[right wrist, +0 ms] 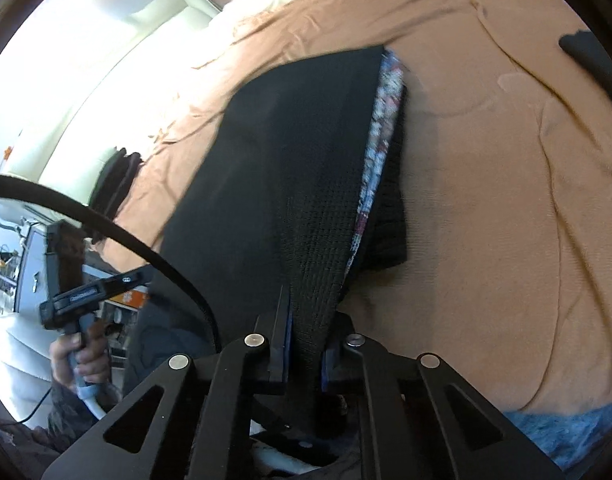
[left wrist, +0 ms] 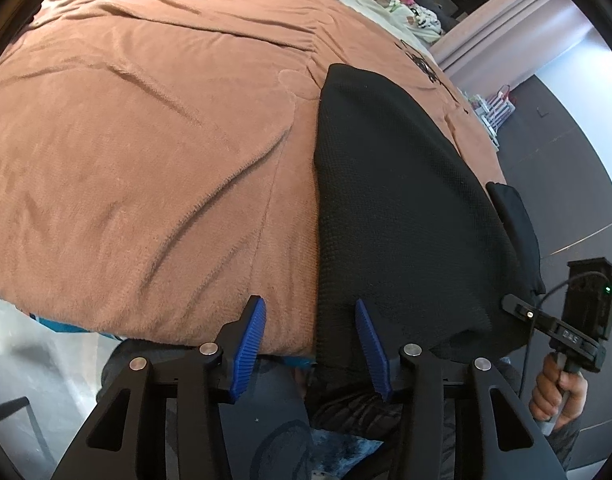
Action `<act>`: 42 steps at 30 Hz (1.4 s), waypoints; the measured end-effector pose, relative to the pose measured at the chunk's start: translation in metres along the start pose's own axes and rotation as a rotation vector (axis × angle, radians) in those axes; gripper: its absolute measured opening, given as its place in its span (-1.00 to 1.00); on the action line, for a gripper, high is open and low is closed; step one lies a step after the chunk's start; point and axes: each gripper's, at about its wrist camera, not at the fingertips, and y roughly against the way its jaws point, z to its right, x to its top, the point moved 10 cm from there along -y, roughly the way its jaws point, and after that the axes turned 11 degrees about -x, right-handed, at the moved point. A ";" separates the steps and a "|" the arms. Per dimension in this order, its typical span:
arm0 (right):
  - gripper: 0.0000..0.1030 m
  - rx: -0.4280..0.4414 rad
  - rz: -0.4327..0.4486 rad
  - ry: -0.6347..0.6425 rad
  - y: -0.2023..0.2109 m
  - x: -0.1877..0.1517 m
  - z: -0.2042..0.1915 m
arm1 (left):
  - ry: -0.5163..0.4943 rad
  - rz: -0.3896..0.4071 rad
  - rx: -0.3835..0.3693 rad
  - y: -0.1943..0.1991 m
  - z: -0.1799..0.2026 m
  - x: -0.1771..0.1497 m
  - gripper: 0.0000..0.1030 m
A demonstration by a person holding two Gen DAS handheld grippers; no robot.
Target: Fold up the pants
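Left tongs (left wrist: pixel 310 336) gape wide above the near edge of the bed, blue pads (left wrist: pixel 249 348) apart with nothing between them; the right-hand pad sits against the black pants' (left wrist: pixel 394 208) edge. Right tongs (right wrist: pixel 303 356) are clamped on a bunched fold of the pants (right wrist: pixel 289 168), which run away toward 12 o'clock over the brown blanket (right wrist: pixel 486 200). A patterned lining (right wrist: pixel 380 136) shows along the fold at 1 o'clock. Across the left wrist view, the pants lie at 2 o'clock, and the blanket (left wrist: pixel 145 152) spreads from 9 to 12 o'clock. At 4 o'clock, the right hand (left wrist: pixel 554 396) grips its handle.
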 end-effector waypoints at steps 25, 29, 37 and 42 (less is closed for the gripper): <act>-0.38 -0.132 -0.022 -0.155 -0.002 -0.021 0.024 | -0.073 -0.016 0.099 0.003 0.003 0.001 -0.72; 0.04 -0.141 0.070 -0.126 0.024 0.009 0.022 | -0.086 0.014 0.092 0.010 0.007 0.013 -0.43; 0.07 -0.070 0.069 -0.145 0.037 0.027 0.019 | -0.085 0.016 0.082 0.005 0.011 0.027 -0.38; 0.07 -0.077 0.015 -0.127 0.018 0.008 0.027 | -0.095 -0.020 0.098 -0.009 0.008 0.021 -0.37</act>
